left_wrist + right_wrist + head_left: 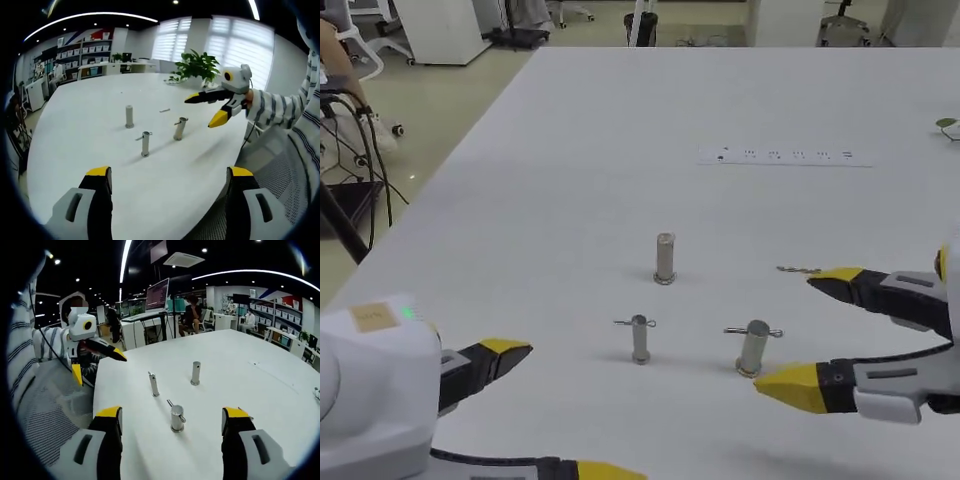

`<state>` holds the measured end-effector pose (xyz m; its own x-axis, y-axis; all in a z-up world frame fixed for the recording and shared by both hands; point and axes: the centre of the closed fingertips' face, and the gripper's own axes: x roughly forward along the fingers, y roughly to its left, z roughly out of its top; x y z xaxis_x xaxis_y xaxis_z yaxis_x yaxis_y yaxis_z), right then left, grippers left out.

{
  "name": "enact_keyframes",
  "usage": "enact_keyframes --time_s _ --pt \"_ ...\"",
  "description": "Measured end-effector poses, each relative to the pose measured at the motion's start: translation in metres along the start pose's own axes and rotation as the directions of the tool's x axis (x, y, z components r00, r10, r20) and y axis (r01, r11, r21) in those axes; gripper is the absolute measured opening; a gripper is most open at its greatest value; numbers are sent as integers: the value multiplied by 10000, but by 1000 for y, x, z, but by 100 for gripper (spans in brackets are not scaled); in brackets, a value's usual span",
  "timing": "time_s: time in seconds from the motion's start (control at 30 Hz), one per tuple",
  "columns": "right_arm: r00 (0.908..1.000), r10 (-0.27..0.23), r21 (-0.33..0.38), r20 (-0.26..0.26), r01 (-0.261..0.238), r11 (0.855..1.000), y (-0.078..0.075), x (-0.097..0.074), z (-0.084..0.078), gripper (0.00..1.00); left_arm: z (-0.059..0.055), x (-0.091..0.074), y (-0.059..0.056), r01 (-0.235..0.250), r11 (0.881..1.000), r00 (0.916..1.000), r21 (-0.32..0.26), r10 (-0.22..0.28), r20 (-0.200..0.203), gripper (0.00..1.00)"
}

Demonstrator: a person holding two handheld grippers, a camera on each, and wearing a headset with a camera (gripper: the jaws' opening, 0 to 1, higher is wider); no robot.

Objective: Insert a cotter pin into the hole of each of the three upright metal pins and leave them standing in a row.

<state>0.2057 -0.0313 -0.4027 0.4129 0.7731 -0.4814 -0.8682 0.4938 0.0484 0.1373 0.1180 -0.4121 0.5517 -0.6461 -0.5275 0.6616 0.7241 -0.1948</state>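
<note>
Hovering over the table, left gripper and right gripper gape empty, right nearest a metal pin

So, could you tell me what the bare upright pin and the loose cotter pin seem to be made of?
Bare upright pin: likely steel, satin grey with soft vertical highlights. Loose cotter pin: thin wire, probably metal, faintly yellowish; too small to judge the finish.

Left tool and right tool hover, jaws apart.
</note>
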Motion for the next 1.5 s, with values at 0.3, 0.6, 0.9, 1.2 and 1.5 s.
enact_keyframes --time_s 0.3,0.6,0.9,1.2,1.5 --pt "9987 -472 833 201 454 9955 -2 -18 1 88 6 -1 7 -149 9999 9999 17 149 21 94" --pt "9939 -1080 1714 231 1025 9799 -12 -35 -8 91 20 3 14 -288 9996 9993 26 287 232 94" --pt "9854 -1700 1937 32 1662 9669 -21 -48 -14 92 35 15 25 -311 9995 9981 18 310 540 94" --pt "9744 -2249 2402 24 2177 9460 -26 -65 -16 91 57 31 38 -325 9989 9966 331 299 773 92" --pt "9585 -2851 2512 -83 2779 9272 -27 -82 -22 89 84 55 61 -456 9974 9926 561 389 1153 85"
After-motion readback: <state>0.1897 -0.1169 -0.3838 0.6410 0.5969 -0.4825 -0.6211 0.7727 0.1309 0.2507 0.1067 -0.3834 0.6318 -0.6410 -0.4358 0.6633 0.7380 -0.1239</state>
